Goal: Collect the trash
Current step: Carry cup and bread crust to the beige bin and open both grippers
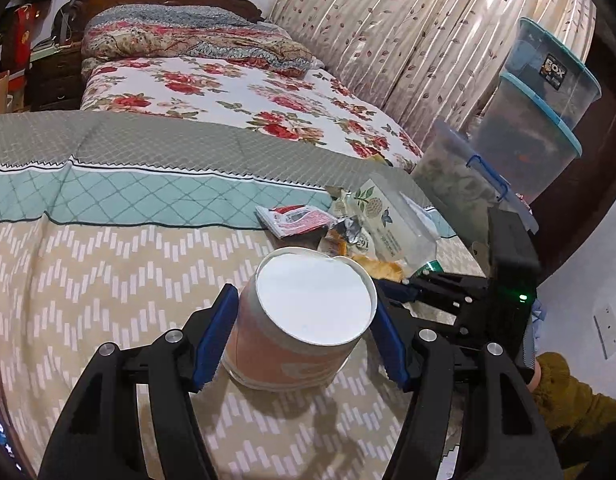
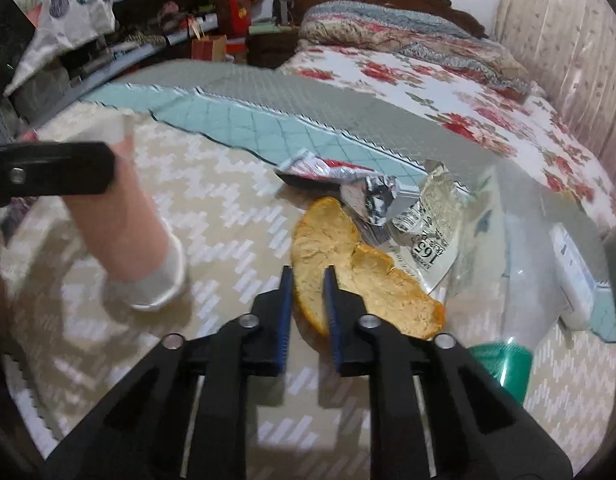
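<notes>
Right wrist view shows the right gripper [image 2: 308, 280] pinched nearly shut on the edge of a light, floppy orange peel [image 2: 348, 276] lying on the bedspread [image 2: 228, 184], while the left gripper [image 1: 302, 332] clasps a thin, crushable paper cup [image 1: 304, 320].

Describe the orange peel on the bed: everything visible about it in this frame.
The orange peel is one large curved strip, bright orange along its rim, with the pale, pithy inner side facing up. It is torn or notched near its middle. It lies on the beige patterned bedspread, its far end against the crumpled silver wrapper and a printed packet. The right gripper is shut on its near edge, blue pads pinching the rim.
</notes>
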Tool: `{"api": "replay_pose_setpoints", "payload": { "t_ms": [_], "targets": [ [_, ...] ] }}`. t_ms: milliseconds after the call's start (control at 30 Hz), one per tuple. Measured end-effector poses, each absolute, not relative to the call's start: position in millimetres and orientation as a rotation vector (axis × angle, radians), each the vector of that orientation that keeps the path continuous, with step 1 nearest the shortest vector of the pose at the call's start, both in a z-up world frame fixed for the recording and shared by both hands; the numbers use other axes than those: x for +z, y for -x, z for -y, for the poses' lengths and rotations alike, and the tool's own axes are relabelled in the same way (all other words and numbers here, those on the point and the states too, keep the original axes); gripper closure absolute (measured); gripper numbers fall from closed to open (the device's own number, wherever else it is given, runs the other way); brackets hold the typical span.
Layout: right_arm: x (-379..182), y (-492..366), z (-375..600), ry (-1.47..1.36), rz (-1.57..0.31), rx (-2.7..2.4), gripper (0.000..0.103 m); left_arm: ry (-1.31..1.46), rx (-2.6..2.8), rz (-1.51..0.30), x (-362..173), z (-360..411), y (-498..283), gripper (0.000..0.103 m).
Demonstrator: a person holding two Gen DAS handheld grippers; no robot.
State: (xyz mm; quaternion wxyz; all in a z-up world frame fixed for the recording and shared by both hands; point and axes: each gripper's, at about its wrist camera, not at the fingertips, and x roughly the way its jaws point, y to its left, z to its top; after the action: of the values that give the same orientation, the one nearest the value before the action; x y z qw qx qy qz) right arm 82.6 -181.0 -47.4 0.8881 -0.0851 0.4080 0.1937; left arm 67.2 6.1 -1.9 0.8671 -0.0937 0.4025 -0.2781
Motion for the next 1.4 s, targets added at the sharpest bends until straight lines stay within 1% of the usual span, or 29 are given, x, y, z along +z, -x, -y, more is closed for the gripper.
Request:
{"api": "replay_pose_setpoints", "payload": {
  "t_ms": [100,167,400,533,567,633,667,700,733,767,800,867,900,933,1133,1200,1267,1300,1333,1367,1400],
  "targets": [
    [-33,-65,189,0.074,-0.812,0.45,0.093,0.2,-0.597,-0.833,4,-4,-64,0.042],
    [-23,-56,196,0.0,-0.789,0.48,0.095,0.202,-0.608,-0.824,10,-1,-61,0.042],
    [12,-17,251,-0.266,-0.671,0.503,0.095,0.167,-0.68,-0.779,43,32,-50,0.042],
    [12,-10,274,-0.288,-0.674,0.479,0.094,0.106,-0.69,-0.75,61,59,-48,0.042],
    [7,-10,277,-0.305,-0.691,0.479,0.09,0.106,-0.692,-0.746,65,63,-48,0.042],
    [1,-14,280,-0.342,-0.727,0.505,0.09,0.104,-0.674,-0.735,72,66,-48,0.042],
    [-3,-17,280,-0.354,-0.743,0.517,0.087,0.108,-0.661,-0.729,75,66,-48,0.042],
    [-8,-19,274,-0.351,-0.763,0.527,0.074,0.114,-0.652,-0.727,76,64,-48,0.042],
    [-10,-20,273,-0.344,-0.764,0.529,0.047,0.119,-0.639,-0.727,77,61,-47,0.042],
    [-12,-20,265,-0.325,-0.754,0.528,0.033,0.121,-0.626,-0.729,77,58,-47,0.042],
    [-14,-19,262,-0.312,-0.748,0.532,0.027,0.12,-0.615,-0.731,77,54,-47,0.042],
    [-21,-25,250,-0.264,-0.771,0.548,0.03,0.119,-0.597,-0.742,74,47,-46,0.042],
    [-23,-28,243,-0.241,-0.782,0.546,0.034,0.12,-0.593,-0.747,72,43,-46,0.042],
    [-26,-33,237,-0.226,-0.793,0.543,0.036,0.122,-0.59,-0.752,70,39,-47,0.042],
    [-44,-62,220,-0.209,-0.876,0.463,0.042,0.154,-0.593,-0.761,57,15,-51,0.041],
    [-49,-68,216,-0.203,-0.896,0.452,0.043,0.163,-0.595,-0.76,53,8,-52,0.041],
    [-53,-74,210,-0.188,-0.912,0.451,0.046,0.175,-0.597,-0.762,49,2,-54,0.041],
    [-58,-79,203,-0.178,-0.938,0.467,0.056,0.181,-0.597,-0.765,47,0,-55,0.041],
    [-61,-80,202,-0.179,-0.947,0.481,0.075,0.189,-0.598,-0.769,45,-3,-57,0.041],
    [-61,-82,200,-0.18,-0.945,0.49,0.08,0.192,-0.597,-0.771,44,-4,-58,0.041],
    [-62,-83,198,-0.195,-0.961,0.527,0.094,0.194,-0.597,-0.772,44,-5,-59,0.041]
  ]
}}
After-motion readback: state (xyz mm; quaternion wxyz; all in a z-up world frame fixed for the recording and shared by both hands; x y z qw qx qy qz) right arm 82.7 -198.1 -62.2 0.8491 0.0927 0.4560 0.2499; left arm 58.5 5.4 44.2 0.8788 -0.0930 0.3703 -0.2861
